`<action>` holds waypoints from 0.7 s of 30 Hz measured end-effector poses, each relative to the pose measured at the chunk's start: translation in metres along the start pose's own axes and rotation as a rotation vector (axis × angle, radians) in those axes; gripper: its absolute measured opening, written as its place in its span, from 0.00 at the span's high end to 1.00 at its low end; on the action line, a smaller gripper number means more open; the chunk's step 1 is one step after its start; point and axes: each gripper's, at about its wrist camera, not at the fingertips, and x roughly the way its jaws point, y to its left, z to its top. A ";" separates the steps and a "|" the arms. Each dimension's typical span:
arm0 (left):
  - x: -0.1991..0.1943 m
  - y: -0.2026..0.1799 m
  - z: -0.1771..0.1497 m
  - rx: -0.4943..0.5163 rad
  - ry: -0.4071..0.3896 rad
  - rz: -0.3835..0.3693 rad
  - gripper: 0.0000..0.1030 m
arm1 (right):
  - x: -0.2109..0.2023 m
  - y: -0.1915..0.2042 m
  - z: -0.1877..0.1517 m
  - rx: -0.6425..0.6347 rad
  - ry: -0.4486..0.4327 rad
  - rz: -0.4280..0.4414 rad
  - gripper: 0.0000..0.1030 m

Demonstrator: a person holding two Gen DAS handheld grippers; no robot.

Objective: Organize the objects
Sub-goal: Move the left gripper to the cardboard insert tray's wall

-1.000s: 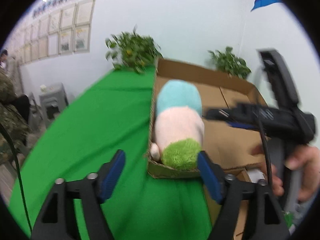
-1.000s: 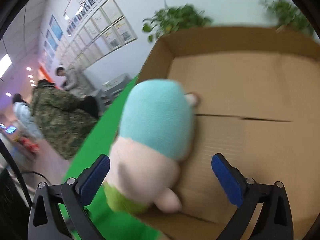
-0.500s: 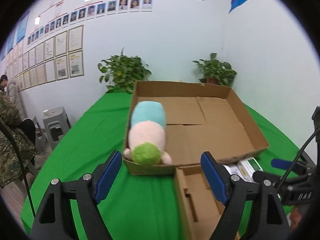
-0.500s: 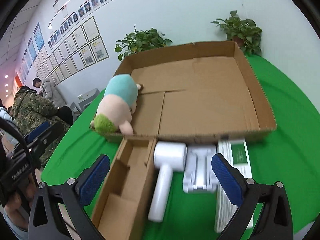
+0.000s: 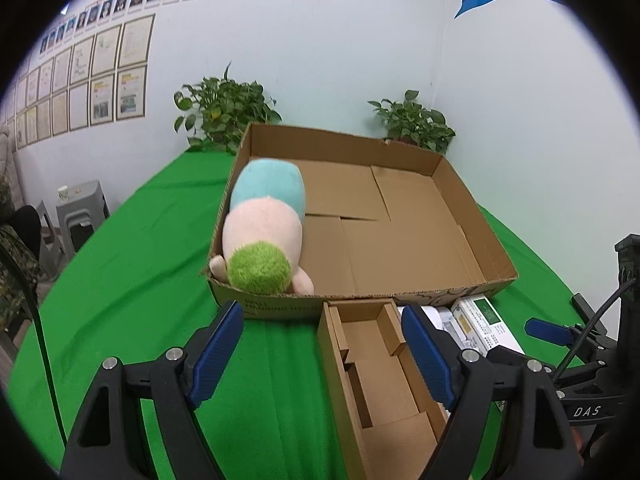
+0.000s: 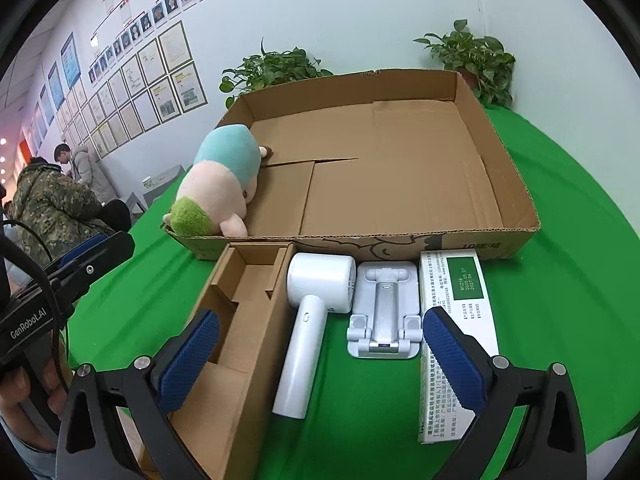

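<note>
A plush toy [image 5: 264, 232] with a teal body, pink middle and green tuft lies in the near left corner of a large shallow cardboard box [image 5: 460, 204], the same plush toy [image 6: 218, 188] and box [image 6: 504, 168] showing in the right wrist view. In front of the box lie a small open carton [image 6: 248, 320], a white handheld fan [image 6: 308, 316], a white folding stand [image 6: 384, 312] and a white-and-green package [image 6: 464, 312]. My left gripper [image 5: 322, 352] hangs open above the small carton [image 5: 380, 368]. My right gripper [image 6: 320, 360] stands open over the fan, holding nothing.
A green cloth [image 6: 580, 280] covers the table. Two potted plants [image 5: 224, 112] [image 5: 412, 120] stand against the back wall. People in coats [image 6: 52, 200] and a grey stool [image 5: 78, 208] are off the table's left side.
Both grippers have drawn back from the big box. The plush toy, close between the right fingers a second ago, now lies apart in the box corner. The carton, fan, stand and package have come into view.
</note>
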 end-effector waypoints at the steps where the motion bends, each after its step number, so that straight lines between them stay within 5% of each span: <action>1: 0.003 0.001 -0.001 -0.005 0.009 -0.004 0.21 | 0.003 -0.001 0.000 -0.004 0.002 0.003 0.01; 13: 0.037 0.002 -0.011 -0.037 0.140 -0.104 0.23 | 0.029 -0.014 -0.013 0.025 0.056 0.047 0.02; 21: 0.041 0.007 -0.016 -0.077 0.203 -0.166 0.24 | 0.035 -0.003 -0.019 -0.002 0.077 0.173 0.08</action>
